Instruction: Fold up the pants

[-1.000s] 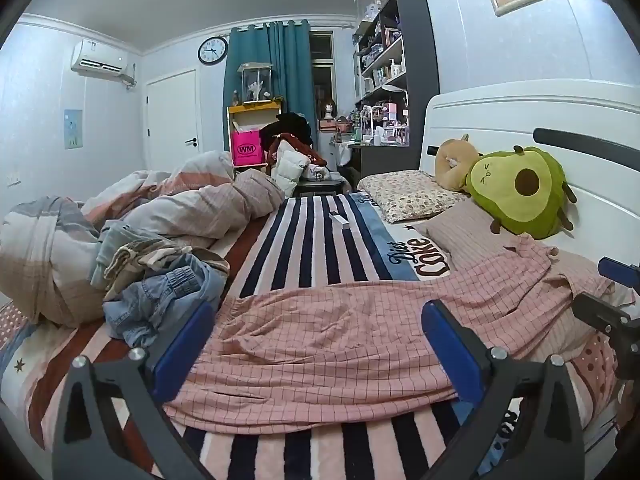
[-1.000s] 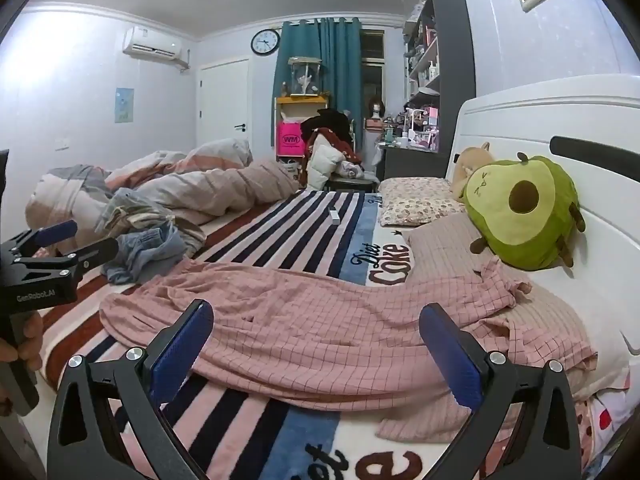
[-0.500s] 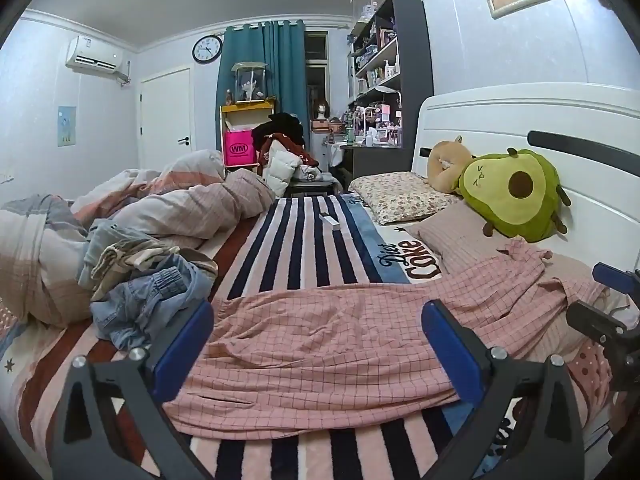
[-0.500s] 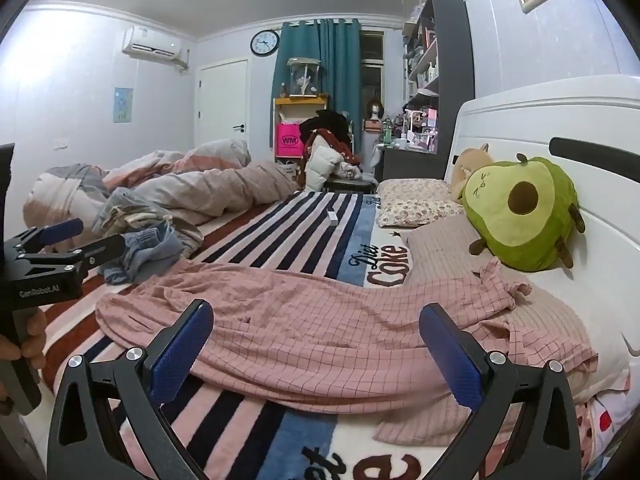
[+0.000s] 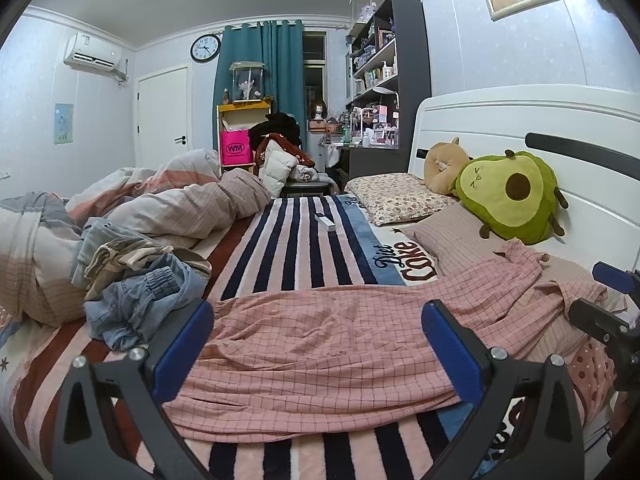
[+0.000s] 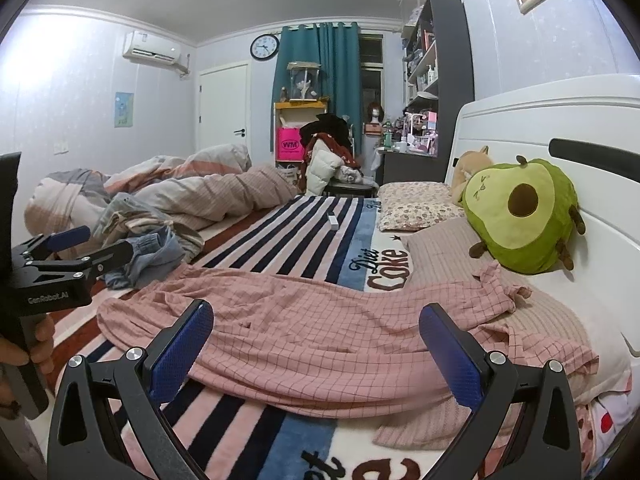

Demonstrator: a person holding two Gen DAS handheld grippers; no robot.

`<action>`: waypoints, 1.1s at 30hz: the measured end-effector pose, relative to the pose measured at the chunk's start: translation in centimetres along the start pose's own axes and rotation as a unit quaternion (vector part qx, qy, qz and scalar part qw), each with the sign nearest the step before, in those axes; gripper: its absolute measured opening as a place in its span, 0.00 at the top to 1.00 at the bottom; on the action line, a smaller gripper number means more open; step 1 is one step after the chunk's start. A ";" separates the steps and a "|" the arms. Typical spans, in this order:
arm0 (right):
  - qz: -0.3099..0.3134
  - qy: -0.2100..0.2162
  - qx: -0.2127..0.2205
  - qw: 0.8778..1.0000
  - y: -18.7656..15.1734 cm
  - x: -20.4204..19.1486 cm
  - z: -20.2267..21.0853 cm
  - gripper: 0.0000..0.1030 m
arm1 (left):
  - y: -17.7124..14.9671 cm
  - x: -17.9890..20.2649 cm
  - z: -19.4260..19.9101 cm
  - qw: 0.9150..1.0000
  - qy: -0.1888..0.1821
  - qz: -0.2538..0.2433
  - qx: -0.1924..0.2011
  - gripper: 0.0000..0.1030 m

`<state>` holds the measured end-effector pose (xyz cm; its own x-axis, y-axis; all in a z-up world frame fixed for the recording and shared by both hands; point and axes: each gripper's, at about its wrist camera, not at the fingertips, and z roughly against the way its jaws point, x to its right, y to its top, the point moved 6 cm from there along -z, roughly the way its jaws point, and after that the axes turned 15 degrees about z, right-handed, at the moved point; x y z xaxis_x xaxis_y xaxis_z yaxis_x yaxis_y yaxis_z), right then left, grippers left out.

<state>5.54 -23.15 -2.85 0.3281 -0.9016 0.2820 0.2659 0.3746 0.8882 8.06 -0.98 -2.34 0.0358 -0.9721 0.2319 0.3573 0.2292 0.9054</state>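
Pink checked pants (image 5: 328,344) lie spread crosswise over the striped blanket (image 5: 304,248), one end bunched on the pillow near the headboard (image 6: 500,292). My left gripper (image 5: 316,312) hovers open just before the pants' near edge, nothing between its blue pads. My right gripper (image 6: 316,314) is likewise open in front of the pants (image 6: 320,336), empty. In the right wrist view the left gripper (image 6: 110,240) shows at the left edge, held by a hand (image 6: 38,340). The right gripper (image 5: 584,291) shows at the right edge of the left wrist view.
A heap of jeans and other clothes (image 5: 136,292) sits left of the pants, with a rumpled duvet (image 5: 180,208) behind. An avocado plush (image 5: 508,196) and pillows (image 5: 396,200) lean by the white headboard (image 5: 520,116). A small white box (image 5: 325,222) lies on the blanket.
Both views have shifted only slightly, so the grippers drifted a little. Both stay open. The pants have not moved.
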 end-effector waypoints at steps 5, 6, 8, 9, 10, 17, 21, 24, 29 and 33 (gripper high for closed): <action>0.002 -0.004 0.005 1.000 0.3 0.3 0.2 0.00 | 0.1 0.2 -0.2 1.000 -0.005 0.004 0.001 0.01; 0.002 -0.005 0.006 1.000 0.4 0.3 0.3 0.00 | 0.1 0.3 -0.3 1.000 -0.006 0.004 0.002 0.01; 0.002 -0.005 0.007 1.000 0.5 0.5 0.3 0.00 | 0.2 0.1 -0.3 1.000 -0.006 0.005 0.002 0.01; 0.003 -0.005 0.008 1.000 0.6 0.5 0.4 0.00 | 0.2 0.1 -0.3 1.000 -0.006 0.005 0.003 0.01; 0.004 -0.005 0.009 1.000 0.6 0.5 0.3 0.00 | 0.2 0.1 -0.2 1.000 -0.007 0.005 0.003 0.01; 0.019 -0.016 0.015 1.000 0.7 0.3 0.6 0.00 | 0.3 0.4 -0.3 1.000 -0.012 0.006 0.004 0.00; 0.024 -0.021 0.028 0.999 0.7 0.3 0.9 0.00 | 0.3 0.5 -0.4 1.000 -0.013 0.006 0.003 0.01; 0.020 -0.015 0.025 0.999 0.7 0.4 0.6 0.00 | 0.3 0.7 -0.6 1.000 -0.014 0.007 0.002 0.01; 0.006 -0.005 0.018 1.000 0.4 0.7 0.2 0.00 | 0.2 0.7 -0.6 1.000 -0.015 0.006 0.001 0.00; -0.002 -0.001 0.017 1.000 0.3 0.9 0.1 0.00 | 0.1 0.7 -0.8 1.000 -0.017 0.006 -0.002 0.01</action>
<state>5.84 -23.87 -2.33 0.3245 -0.9037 0.2792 0.2359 0.3632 0.9014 8.86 -1.65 -2.40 0.0087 -0.9667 0.2556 0.3614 0.2414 0.9006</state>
